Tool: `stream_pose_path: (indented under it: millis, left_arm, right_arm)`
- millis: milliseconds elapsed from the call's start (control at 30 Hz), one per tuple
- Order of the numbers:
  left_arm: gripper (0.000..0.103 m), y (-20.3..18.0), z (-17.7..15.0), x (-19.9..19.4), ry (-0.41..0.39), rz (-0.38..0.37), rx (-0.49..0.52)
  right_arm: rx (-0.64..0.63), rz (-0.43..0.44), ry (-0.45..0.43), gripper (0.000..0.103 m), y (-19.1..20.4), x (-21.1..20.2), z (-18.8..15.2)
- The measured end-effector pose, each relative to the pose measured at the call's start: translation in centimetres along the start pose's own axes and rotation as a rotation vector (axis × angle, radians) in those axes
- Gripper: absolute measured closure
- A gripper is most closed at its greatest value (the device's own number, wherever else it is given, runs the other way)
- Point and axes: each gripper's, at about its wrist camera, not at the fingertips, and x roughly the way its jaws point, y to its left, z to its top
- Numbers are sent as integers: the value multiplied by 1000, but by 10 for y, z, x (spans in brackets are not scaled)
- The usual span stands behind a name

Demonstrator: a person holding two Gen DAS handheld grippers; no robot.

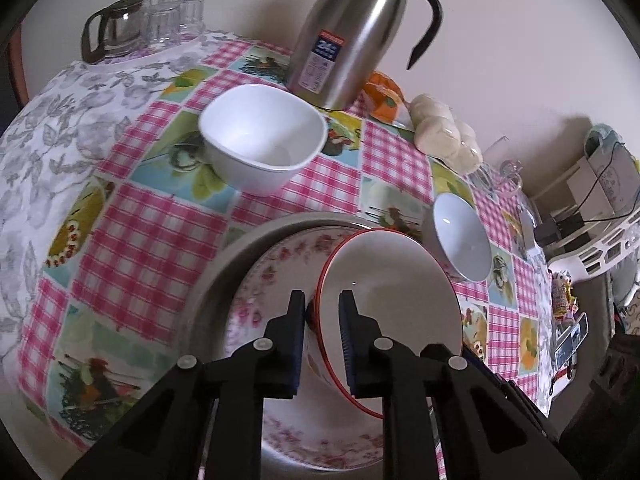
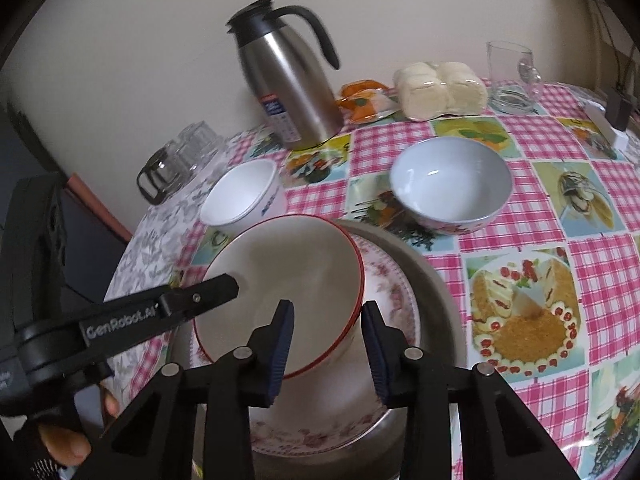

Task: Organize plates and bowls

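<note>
A red-rimmed white bowl [image 1: 400,300] [image 2: 288,280] is tilted over a pink-flowered plate [image 1: 272,280] [image 2: 392,296] that lies on a metal plate [image 1: 224,264] [image 2: 436,280]. My left gripper [image 1: 322,316] is shut on the red-rimmed bowl's rim, one finger inside and one outside; its fingers [image 2: 192,300] show in the right wrist view. My right gripper [image 2: 328,316] is open, close to the bowl's near side, holding nothing. A white squarish bowl [image 1: 260,132] [image 2: 244,196] and a pale blue bowl [image 1: 460,236] [image 2: 452,188] stand on the tablecloth.
A steel thermos jug [image 1: 352,32] [image 2: 288,84] stands at the back by the wall. A glass coffee pot and glasses [image 1: 140,28] [image 2: 180,160], wrapped buns [image 1: 444,132] [image 2: 440,88], an orange packet [image 2: 360,100] and a glass mug [image 2: 512,80] line the table's far side.
</note>
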Motion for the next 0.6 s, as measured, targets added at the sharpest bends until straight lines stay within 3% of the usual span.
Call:
stream_pose_path:
  millis: [300, 600]
  left_arm:
    - [86, 16, -6, -9, 22, 8, 3]
    - [86, 16, -11, -3, 57, 7, 7]
  right_arm:
    - [-66, -10, 47, 66, 24, 0, -13]
    - [-42, -2, 74, 66, 21, 2, -15]
